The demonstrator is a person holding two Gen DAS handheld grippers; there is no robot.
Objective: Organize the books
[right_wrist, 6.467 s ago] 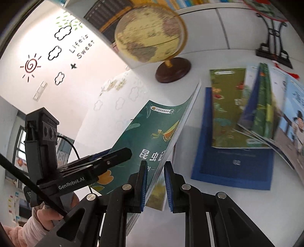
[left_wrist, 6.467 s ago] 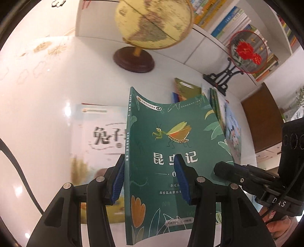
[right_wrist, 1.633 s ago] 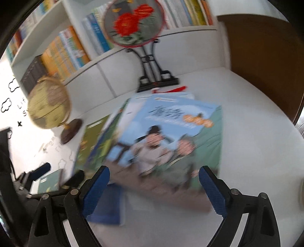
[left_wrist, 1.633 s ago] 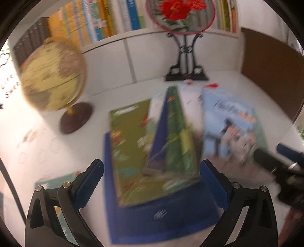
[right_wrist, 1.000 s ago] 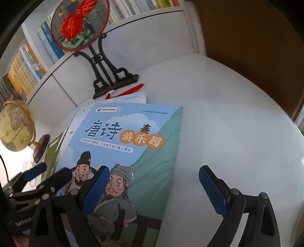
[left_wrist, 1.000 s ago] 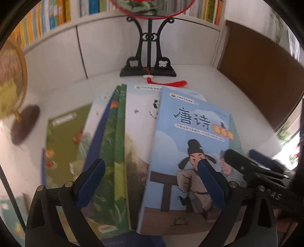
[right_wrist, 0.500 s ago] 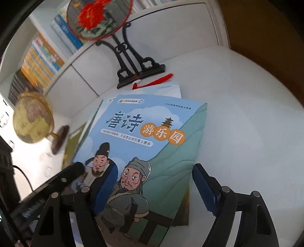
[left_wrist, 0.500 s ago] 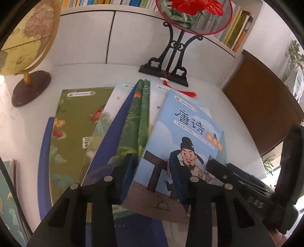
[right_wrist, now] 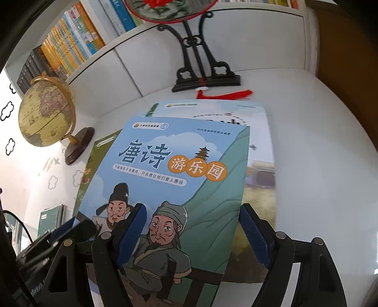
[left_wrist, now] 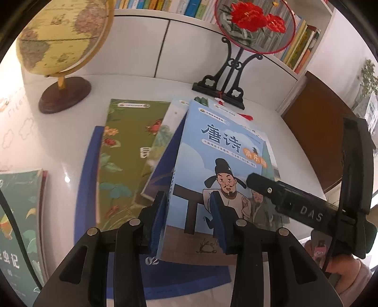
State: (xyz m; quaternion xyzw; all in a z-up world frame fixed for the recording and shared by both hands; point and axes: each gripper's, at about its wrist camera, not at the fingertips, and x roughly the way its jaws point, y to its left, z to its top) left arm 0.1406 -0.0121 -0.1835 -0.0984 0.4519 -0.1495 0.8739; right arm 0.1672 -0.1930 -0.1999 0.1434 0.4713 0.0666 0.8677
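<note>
Between the pads of the left gripper [left_wrist: 189, 220] sat the spine-side edge of the light-blue poetry book [left_wrist: 226, 146], 1 pad under that edge and 1 on the cover. A second earlier those jaws had stood wide above the cover; now they had closed and were clamped on it. That edge looked tipped up off the pile, though I could not tell whether the far side had left it.

My right gripper [right_wrist: 192, 233] had narrowed only a little and gripped nothing: 1 pad hung over the cover, the other past the book's right edge, above a pale book [right_wrist: 259, 132] beneath.

Further out, the blue book lay on top of a fanned heap on the white table [left_wrist: 283, 132], with an olive-green book [left_wrist: 122, 146] and a dark-blue book [left_wrist: 89, 177] to its left. A green book [left_wrist: 19, 212] lay apart at the left edge. Behind stood the globe [left_wrist: 63, 35] and the red fan on its stand [left_wrist: 255, 21].

I judged the pickup secured, so lifting the book clear should come next; a 1-edge grip might let it sag.
</note>
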